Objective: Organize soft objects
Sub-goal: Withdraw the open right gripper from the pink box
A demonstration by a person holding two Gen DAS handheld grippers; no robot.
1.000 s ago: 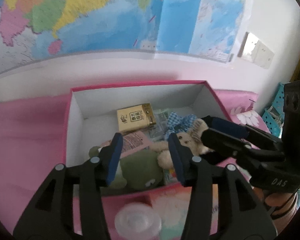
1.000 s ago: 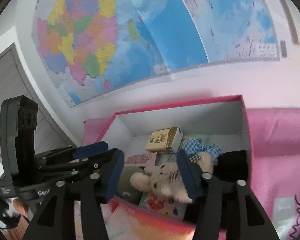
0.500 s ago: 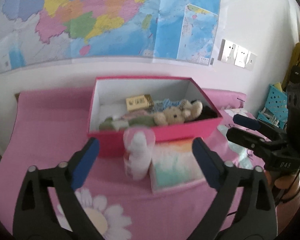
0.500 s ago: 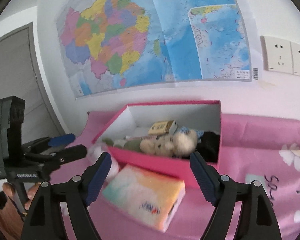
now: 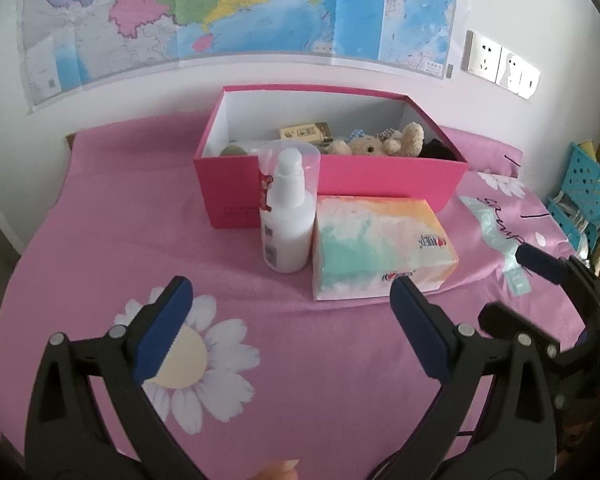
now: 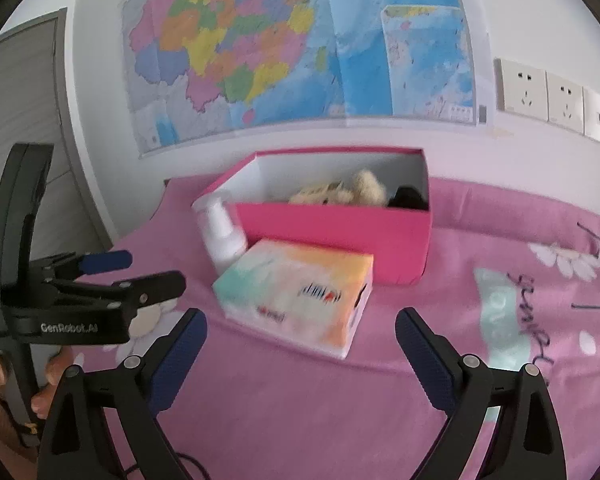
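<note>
Left wrist view. Pink box [image 5: 328, 184], centre of frame, open-topped, on a pink flowered bedspread [image 5: 120, 208]. Contents visible over the rim: teddy bear [image 5: 384, 144], a green plush [image 5: 233, 150] at the left end, a dark soft item [image 5: 436, 149] at the right end, a yellow carton [image 5: 306, 133] at the back. Outside the box, touching its front wall or just before it: pump bottle [image 5: 286, 216] and tissue pack [image 5: 380, 248], side by side. Left gripper [image 5: 292, 308], lower frame: jaws spread wide, holding nothing. Right gripper [image 5: 540, 276], right edge: empty; jaws appear parted.

Right wrist view. Same box [image 6: 332, 236], centre; bear [image 6: 340, 192] and dark item [image 6: 408, 198] inside. Tissue pack [image 6: 300, 296] lies before it, bottle [image 6: 220, 232] at its left. Right gripper [image 6: 300, 328], lower frame: jaws spread, empty.

Status, as judged: plush items stowed; the tissue pack, if counted as soft, remains outside.
</note>
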